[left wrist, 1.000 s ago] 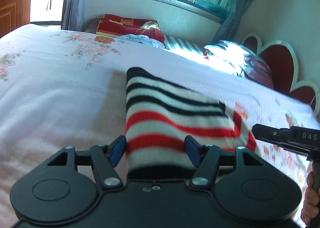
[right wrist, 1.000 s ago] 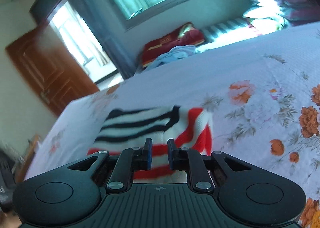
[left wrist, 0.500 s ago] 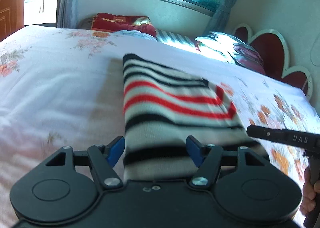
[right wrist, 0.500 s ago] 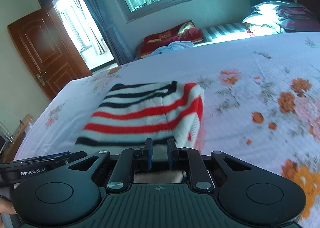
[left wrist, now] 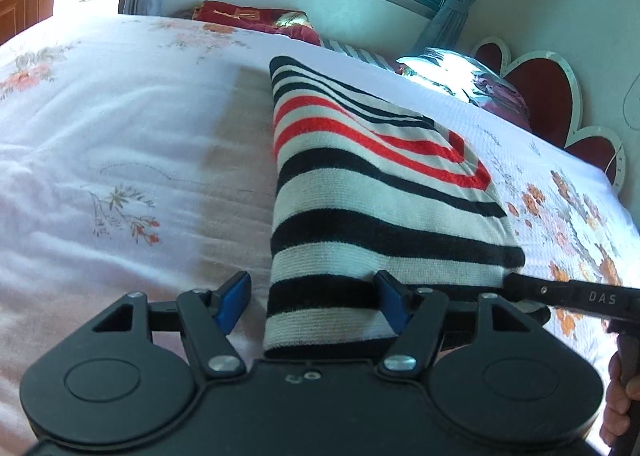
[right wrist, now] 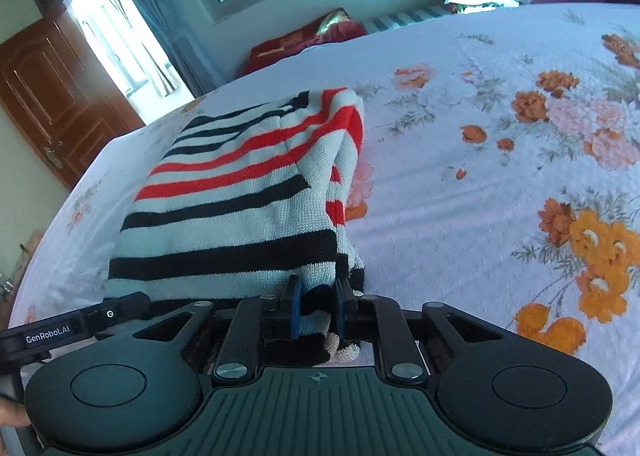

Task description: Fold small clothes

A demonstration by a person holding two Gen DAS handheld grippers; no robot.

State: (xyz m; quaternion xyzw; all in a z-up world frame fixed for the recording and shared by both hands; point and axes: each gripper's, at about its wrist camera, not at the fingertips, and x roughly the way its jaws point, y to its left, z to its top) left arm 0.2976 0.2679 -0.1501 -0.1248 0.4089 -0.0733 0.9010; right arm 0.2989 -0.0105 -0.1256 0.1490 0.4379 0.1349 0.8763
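Striped sweater [left wrist: 384,196] lies mid-frame on the bed [left wrist: 120,144], right claw [right wrist: 316,308] pinched tight on its near hem, left claw [left wrist: 312,304] wide and probably just loosely straddling it, so the hem could skew when pulled.

Your folded sweater [left wrist: 384,192] lies on the bed [left wrist: 120,136]. Behind it, pillows [left wrist: 472,80] sit before the headboard [left wrist: 540,80].

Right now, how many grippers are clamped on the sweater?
1. Right gripper is shut on the sweater's near corner. Left gripper only straddles the near edge, open, one pad clear of the knit. Neither is hidden.
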